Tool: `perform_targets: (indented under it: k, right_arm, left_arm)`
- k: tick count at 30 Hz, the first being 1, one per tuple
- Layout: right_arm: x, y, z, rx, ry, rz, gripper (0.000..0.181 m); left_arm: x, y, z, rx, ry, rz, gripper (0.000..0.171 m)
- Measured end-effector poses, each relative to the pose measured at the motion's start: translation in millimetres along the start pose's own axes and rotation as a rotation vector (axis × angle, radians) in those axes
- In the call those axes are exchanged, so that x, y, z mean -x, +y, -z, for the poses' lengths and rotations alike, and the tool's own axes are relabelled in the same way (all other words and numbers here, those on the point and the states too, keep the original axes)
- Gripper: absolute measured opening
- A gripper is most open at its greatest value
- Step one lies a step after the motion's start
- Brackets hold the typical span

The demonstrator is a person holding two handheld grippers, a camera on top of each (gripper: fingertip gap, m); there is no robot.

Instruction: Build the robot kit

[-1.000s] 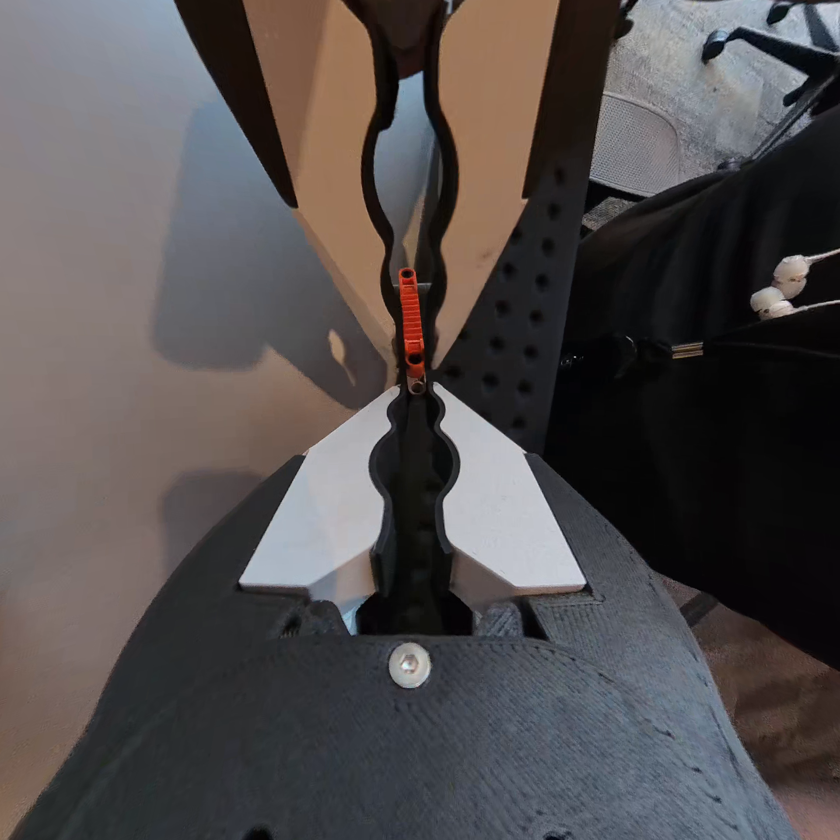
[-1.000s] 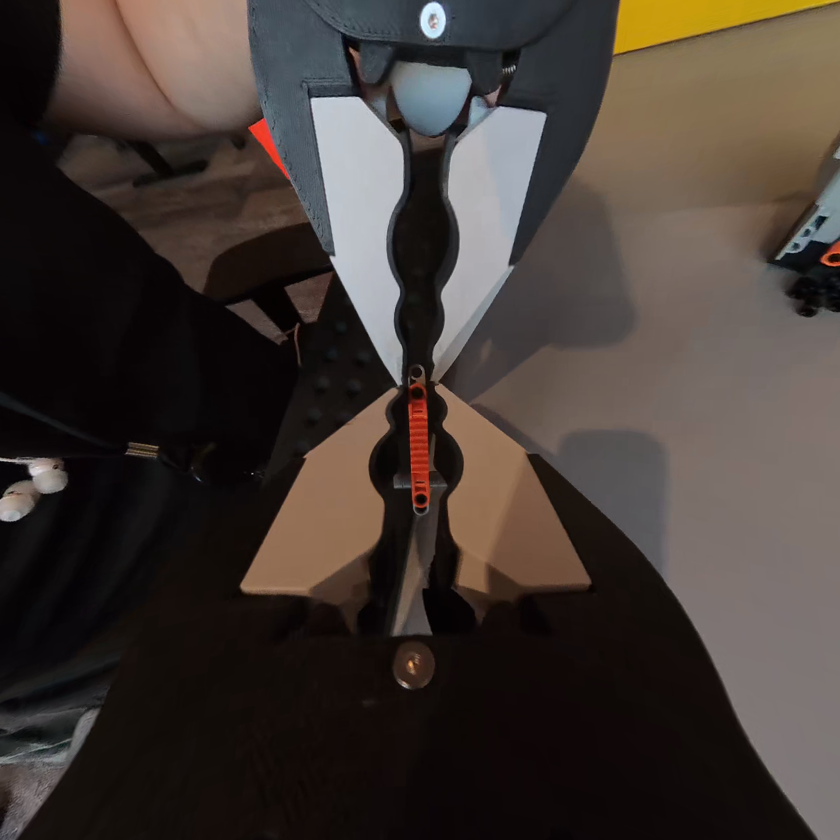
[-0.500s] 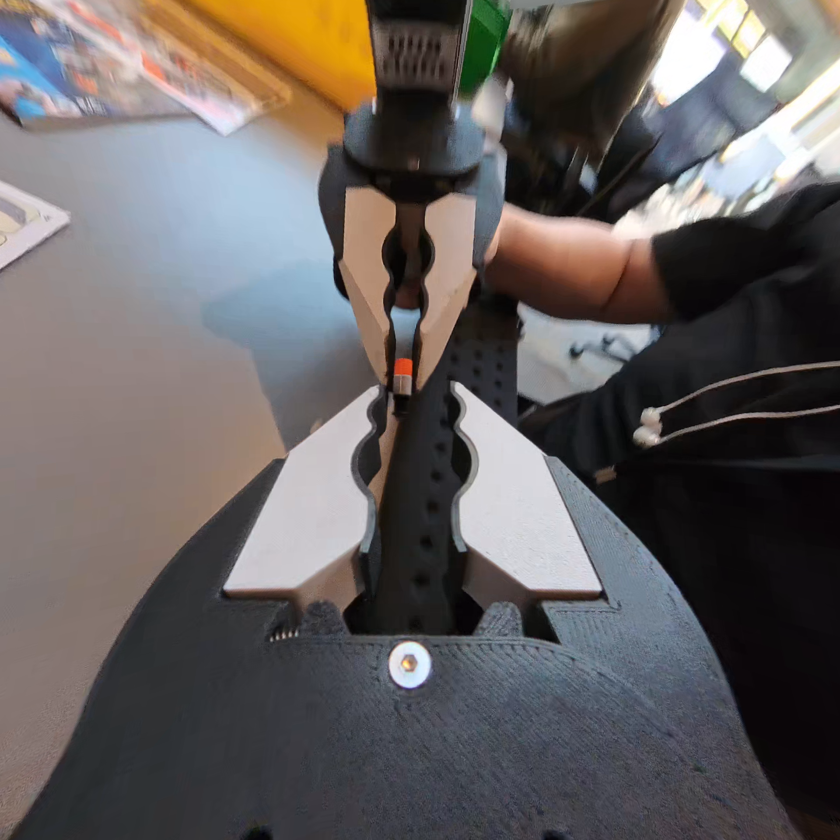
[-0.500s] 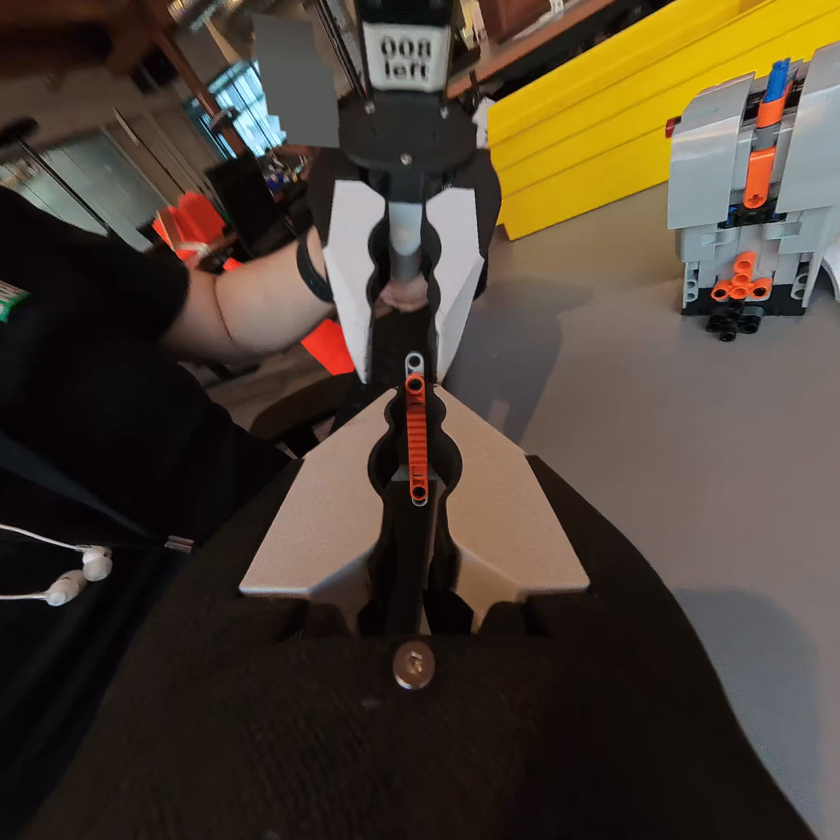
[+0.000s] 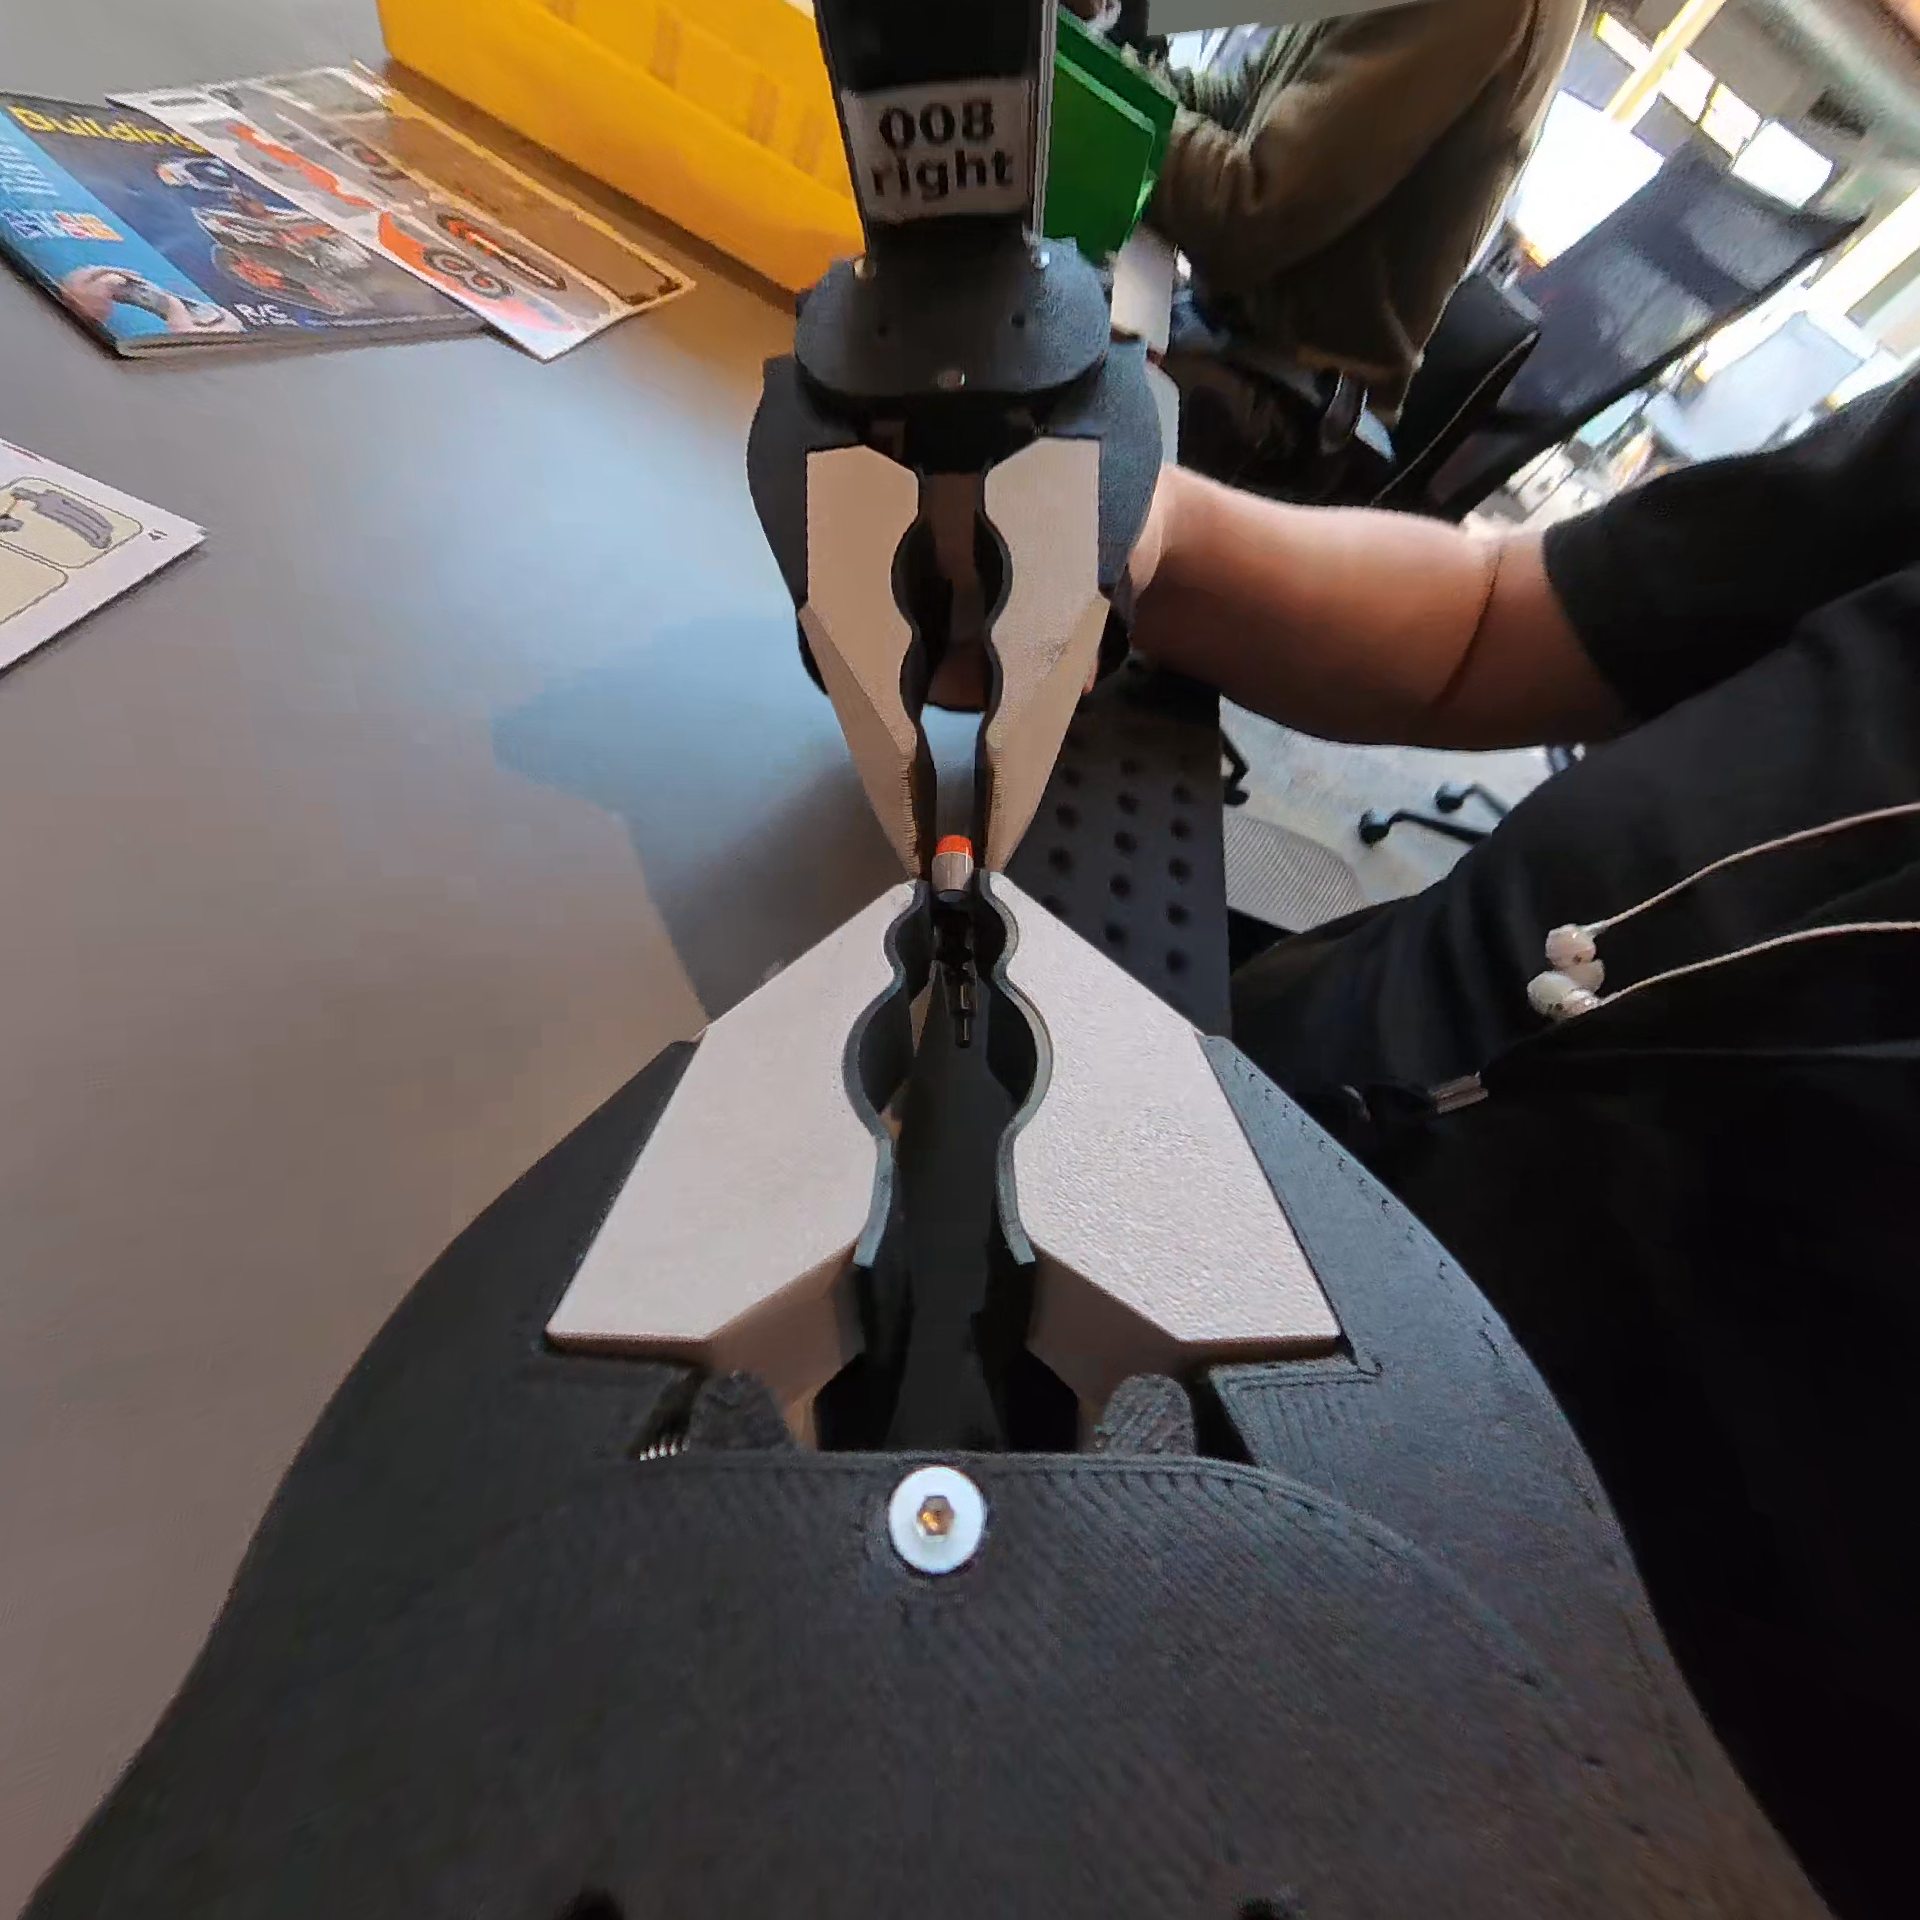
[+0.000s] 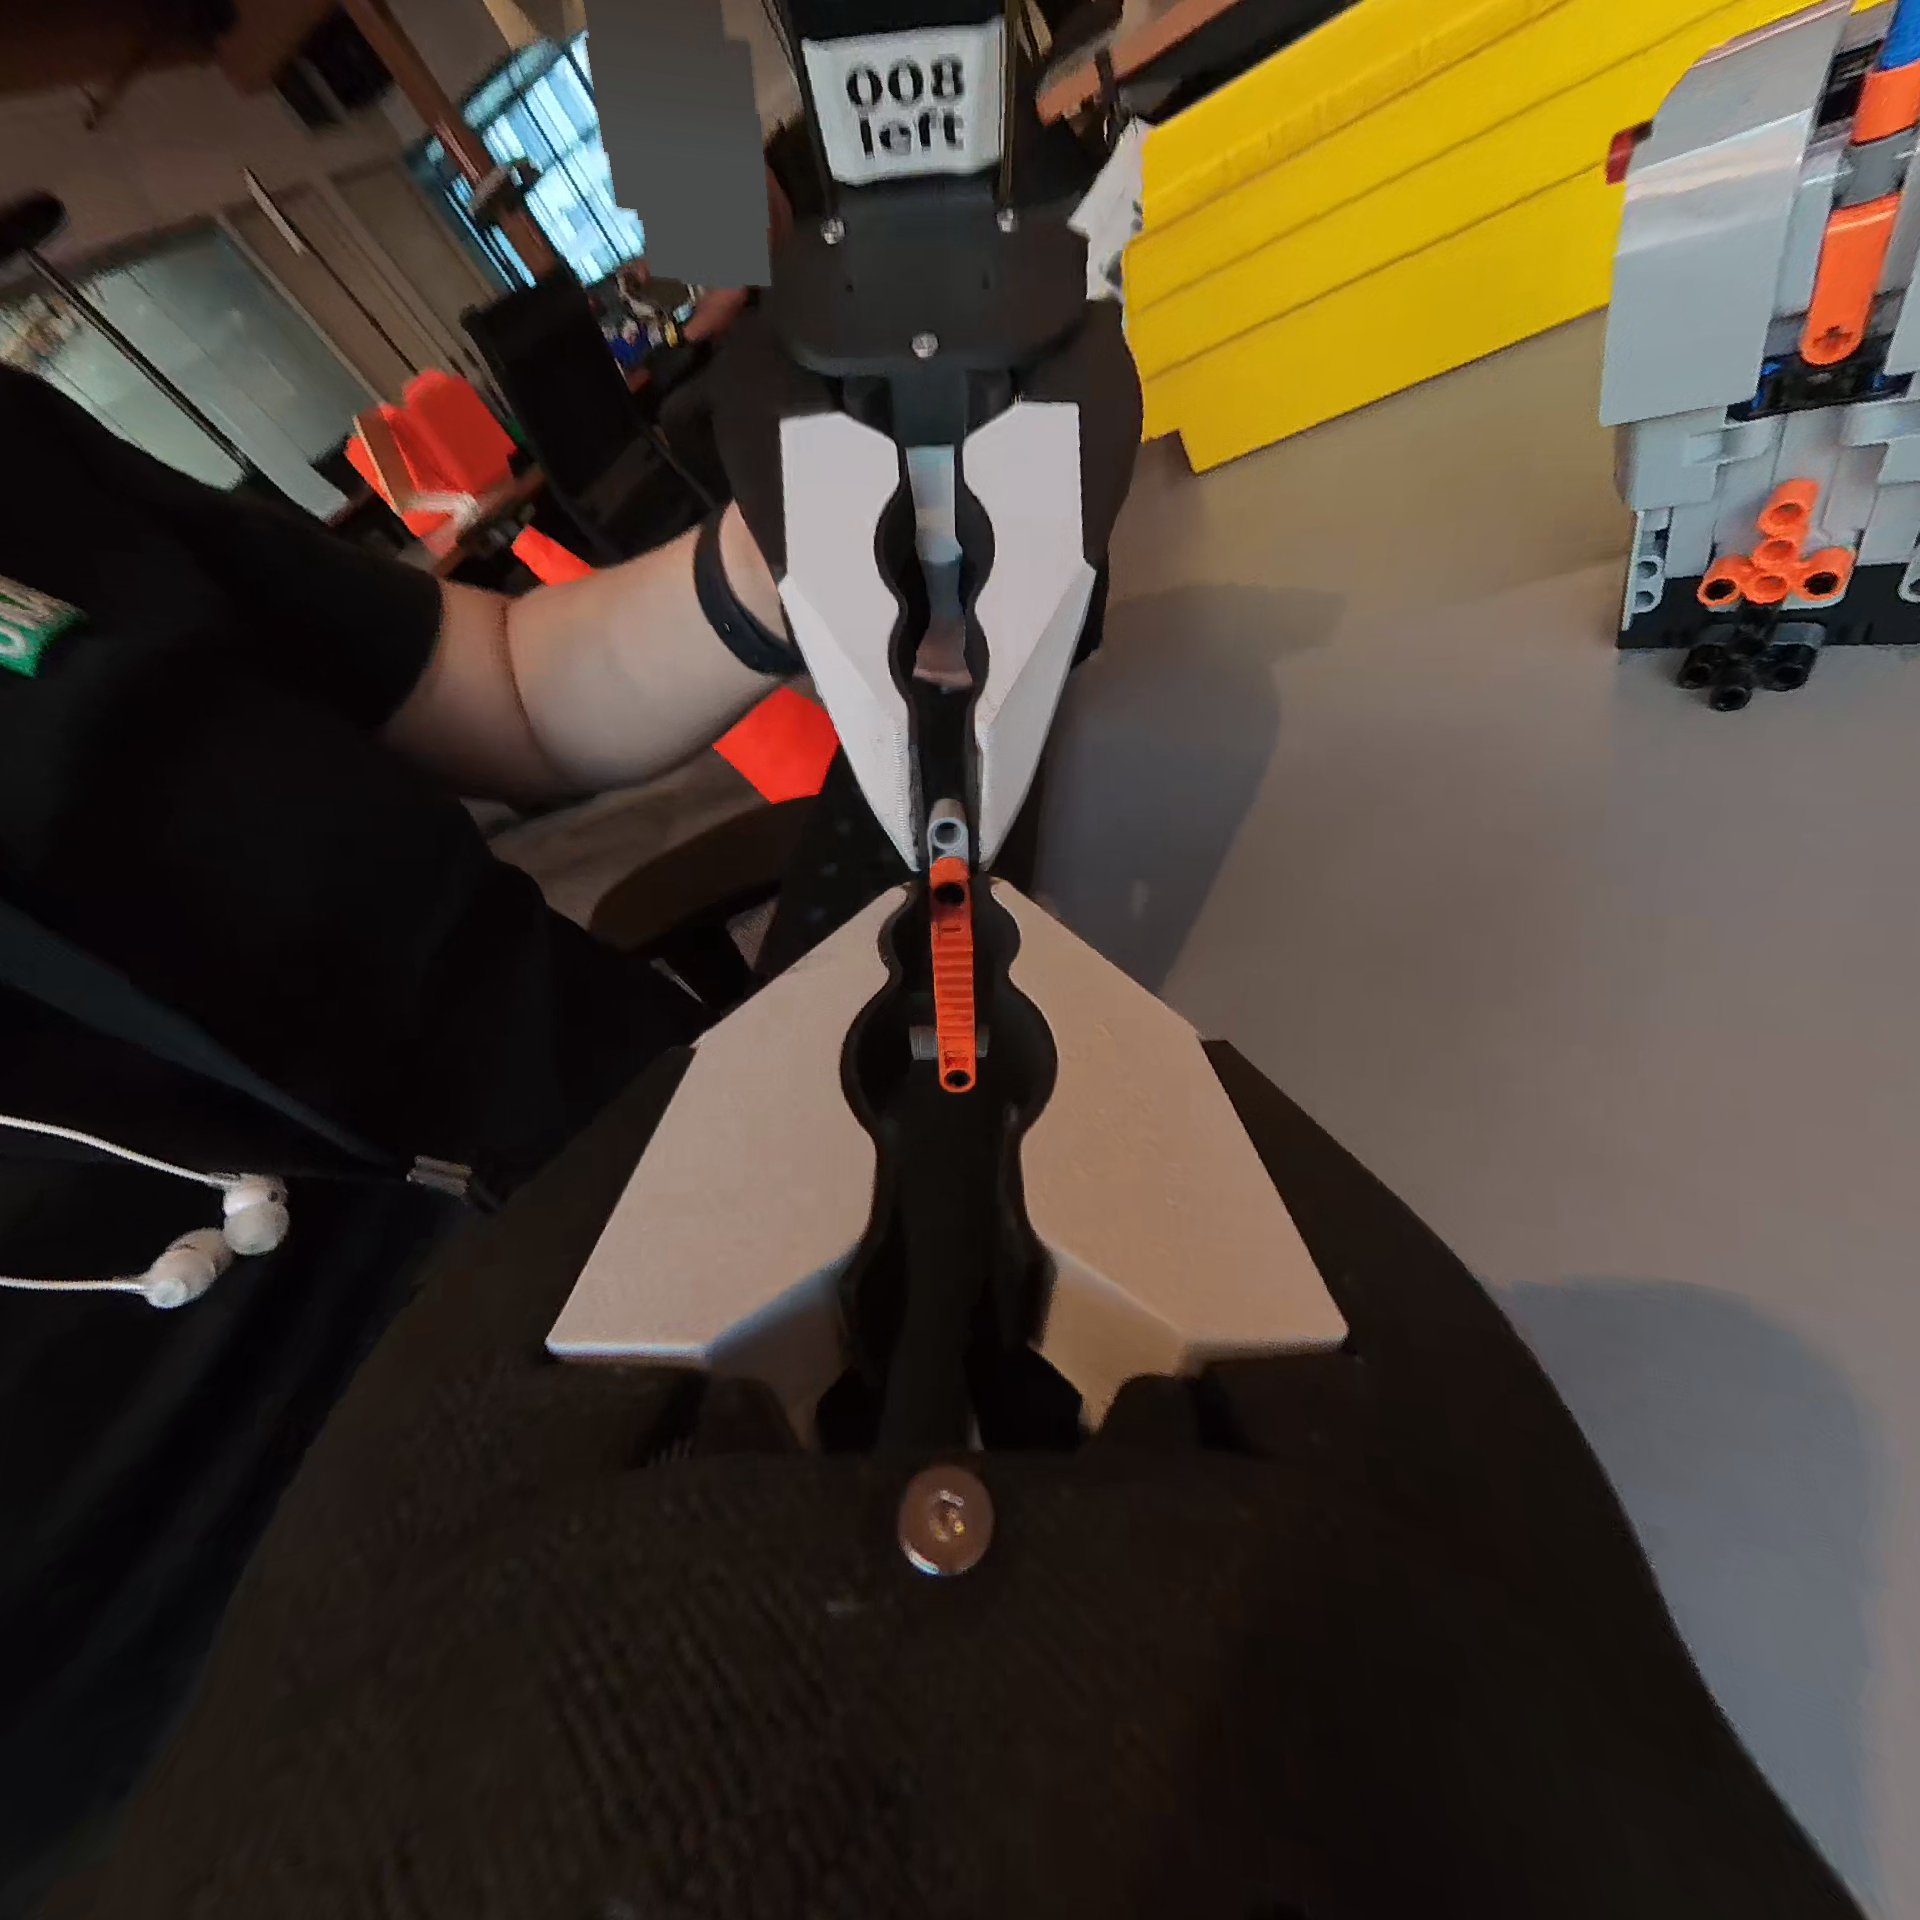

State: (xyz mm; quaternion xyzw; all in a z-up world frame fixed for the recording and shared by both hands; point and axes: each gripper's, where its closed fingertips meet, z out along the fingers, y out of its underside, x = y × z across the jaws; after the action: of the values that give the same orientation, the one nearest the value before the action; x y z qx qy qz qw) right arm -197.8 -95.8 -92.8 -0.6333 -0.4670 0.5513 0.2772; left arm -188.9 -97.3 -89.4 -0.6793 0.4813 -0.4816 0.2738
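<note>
My two grippers face each other tip to tip above the table edge. My right gripper [image 6: 951, 894] is shut on an orange toothed beam [image 6: 952, 987] that lies along its fingers. A small grey piece [image 6: 948, 834] sits at the beam's far end. My left gripper [image 5: 953, 888] is closed to a narrow gap around that grey piece [image 5: 952, 885], and the beam's orange end [image 5: 952, 850] shows just beyond it. A thin black part [image 5: 956, 971] lies between the left fingers. The right gripper also shows in the left wrist view [image 5: 953, 862], and the left gripper in the right wrist view [image 6: 948, 857].
A grey and orange brick model [image 6: 1766, 416] stands on the grey table [image 6: 1455, 935] at the right. A yellow bin [image 5: 623, 125], booklets [image 5: 208, 239] and a paper sheet [image 5: 62, 561] lie farther back. A black perforated strip [image 5: 1132, 862] and the person's arm [image 5: 1351, 634] are close by.
Both grippers tilted up from pointing down at the table to near level, staying tip to tip. The left fingers opened half a second ago and have narrowed again.
</note>
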Motion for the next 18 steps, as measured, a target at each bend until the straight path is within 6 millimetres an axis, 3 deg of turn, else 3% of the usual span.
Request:
perform_targets:
  k: [10,18]
  right_arm:
    - [-11,27,-7,0.116,0.075,0.055,0.007]
    - [-10,27,-2,0.038,0.009,-0.003,0.008]
  left_arm:
    - [8,24,-14,0.147,-0.040,-0.032,0.006]
    - [8,23,-20,0.102,-0.027,-0.060,0.005]
